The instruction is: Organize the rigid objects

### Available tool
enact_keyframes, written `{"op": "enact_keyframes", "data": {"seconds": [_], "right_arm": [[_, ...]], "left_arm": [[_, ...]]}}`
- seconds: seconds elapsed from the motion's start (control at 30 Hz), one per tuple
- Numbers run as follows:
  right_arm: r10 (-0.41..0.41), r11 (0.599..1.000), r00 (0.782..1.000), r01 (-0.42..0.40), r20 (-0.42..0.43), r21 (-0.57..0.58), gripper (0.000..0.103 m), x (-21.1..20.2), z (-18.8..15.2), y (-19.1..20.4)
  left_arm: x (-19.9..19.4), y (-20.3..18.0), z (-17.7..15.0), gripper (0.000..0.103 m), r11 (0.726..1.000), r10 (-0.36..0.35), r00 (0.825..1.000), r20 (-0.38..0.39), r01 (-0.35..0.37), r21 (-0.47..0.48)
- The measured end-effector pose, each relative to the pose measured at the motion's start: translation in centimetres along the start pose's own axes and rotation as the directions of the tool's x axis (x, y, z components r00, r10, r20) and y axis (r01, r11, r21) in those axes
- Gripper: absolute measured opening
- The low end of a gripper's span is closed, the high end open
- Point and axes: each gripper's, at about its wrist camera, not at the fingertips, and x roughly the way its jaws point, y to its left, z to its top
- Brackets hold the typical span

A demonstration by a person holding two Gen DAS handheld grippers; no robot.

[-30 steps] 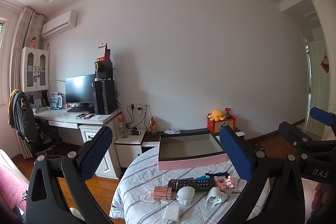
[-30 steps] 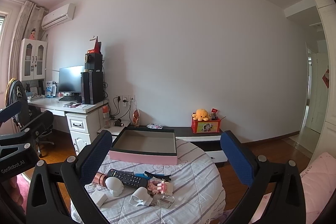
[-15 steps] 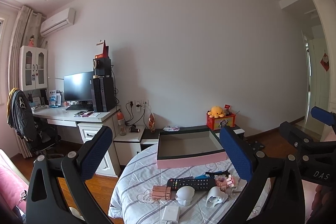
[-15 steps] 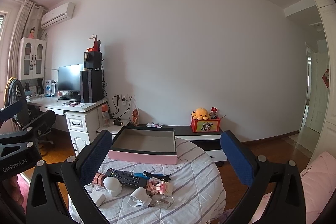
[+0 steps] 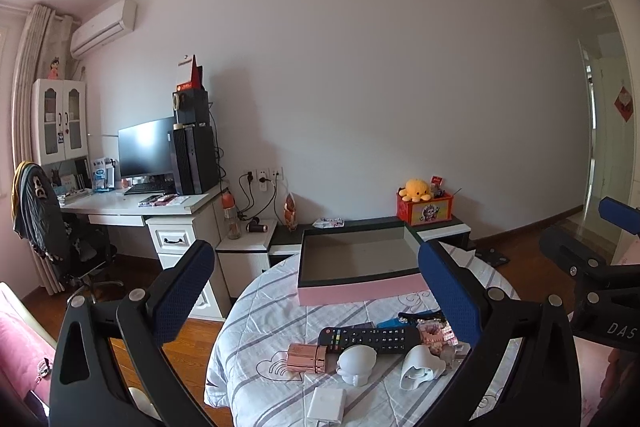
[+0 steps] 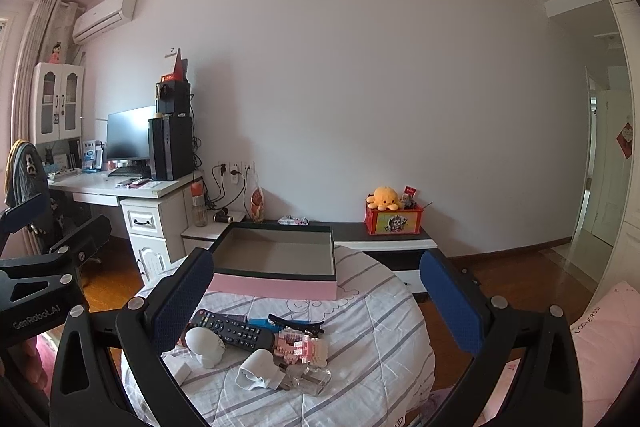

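Note:
A pink-sided open box [image 5: 360,291] [image 6: 276,285] stands at the far side of a round table with a striped cloth [image 5: 264,323] [image 6: 380,347]. In front of it lie a black remote [image 5: 372,338] [image 6: 236,331], a rose-gold case [image 5: 306,358], a white round figure [image 5: 356,363] [image 6: 204,345], a white plug-like piece [image 5: 418,367] [image 6: 256,369], a pink brick model [image 6: 302,345], a clear bottle [image 6: 308,379] and a white card [image 5: 326,403]. My left gripper [image 5: 316,291] and right gripper [image 6: 316,299] are both open and empty, held above and short of the table.
A white desk [image 5: 132,207] with monitor and computer tower stands at the left, with a chair [image 5: 44,227] beside it. A low cabinet [image 6: 384,247] behind the table carries a red box with a yellow plush. A doorway [image 6: 604,179] is at the right.
Both views have drifted slightly; the table and its objects sit a little lower and nearer in frame. Both grippers stay open and nothing on the table has moved.

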Motion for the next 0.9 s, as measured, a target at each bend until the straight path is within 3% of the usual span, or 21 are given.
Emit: {"op": "enact_keyframes", "data": {"seconds": [0.27, 0.57, 0.9], "right_arm": [[0.002, 1.000, 1.000, -0.002, -0.014, 0.006, 0.103, 1.9, 0.2, -0.2], [0.001, 1.000, 0.999, -0.002, 0.042, 0.014, 0.103, 2.4, 0.8, -0.4], [0.012, 1.000, 0.999, -0.013, 0.045, 0.005, 0.103, 3.5, 0.5, -0.2]], "left_arm": [[1.7, -0.2, -0.1, 0.103, 1.000, 0.007, 1.000, -0.016, -0.007, 0.004], [2.5, 0.2, 0.3, 0.103, 1.000, 0.016, 1.000, -0.008, -0.016, 0.002], [4.0, 0.1, -0.5, 0.103, 1.000, 0.017, 0.999, -0.037, -0.017, 0.007]]}}
